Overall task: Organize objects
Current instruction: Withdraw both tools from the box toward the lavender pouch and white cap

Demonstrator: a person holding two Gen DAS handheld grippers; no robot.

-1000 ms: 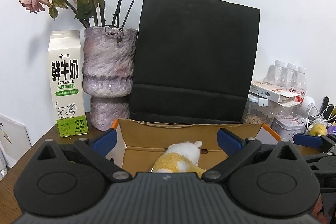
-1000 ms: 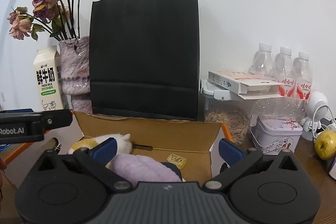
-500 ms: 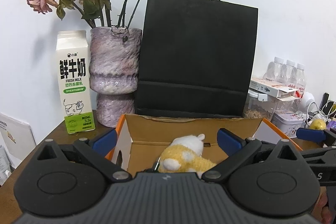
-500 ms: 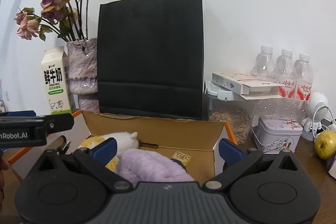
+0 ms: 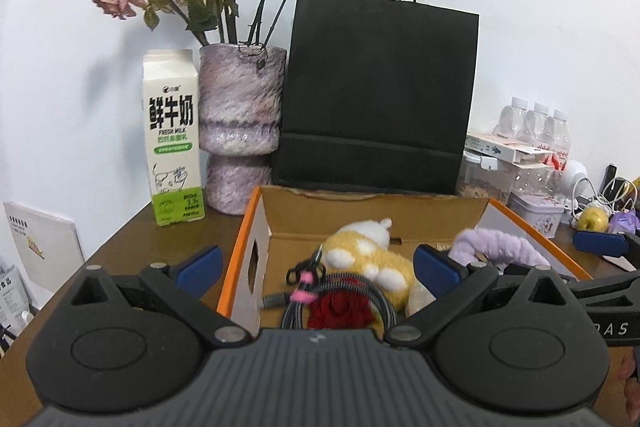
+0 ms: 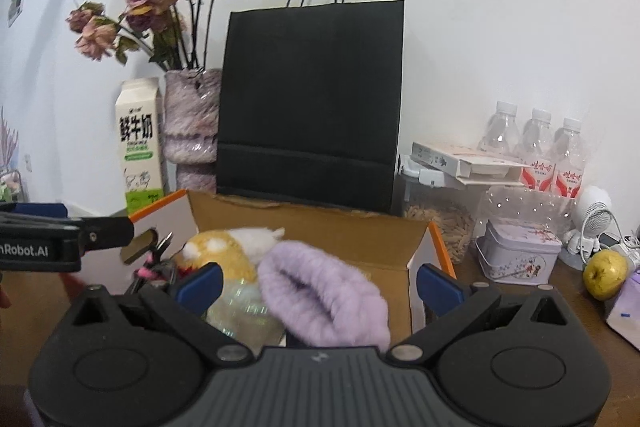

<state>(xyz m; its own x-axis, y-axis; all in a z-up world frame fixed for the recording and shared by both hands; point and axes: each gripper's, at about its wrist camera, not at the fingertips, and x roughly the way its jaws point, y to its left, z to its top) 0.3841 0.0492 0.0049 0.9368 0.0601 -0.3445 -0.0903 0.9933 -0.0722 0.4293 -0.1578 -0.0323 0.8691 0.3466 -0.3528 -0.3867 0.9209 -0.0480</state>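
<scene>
cardboard box (image 5: 360,215) sits open at the table's (image 5: 120,251) middle, before a black paper bag (image 5: 376,95). inside lie a purple fluffy thing (image 6: 320,291), a yellow-white plush toy (image 5: 368,255) and a coiled cable (image 5: 340,291). left gripper (image 5: 316,263) and right gripper (image 6: 320,279) hover above with fingers spread, empty.

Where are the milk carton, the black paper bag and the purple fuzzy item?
milk carton (image 5: 173,131), left wrist view, front label.
black paper bag (image 6: 312,99), right wrist view, front panel.
purple fuzzy item (image 6: 324,291), right wrist view, upper fluffy surface.

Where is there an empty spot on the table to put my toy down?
Bare wood shows left of the cardboard box, in front of the milk carton. The right side is crowded: tin, bottles, apple. The box is full too.
</scene>
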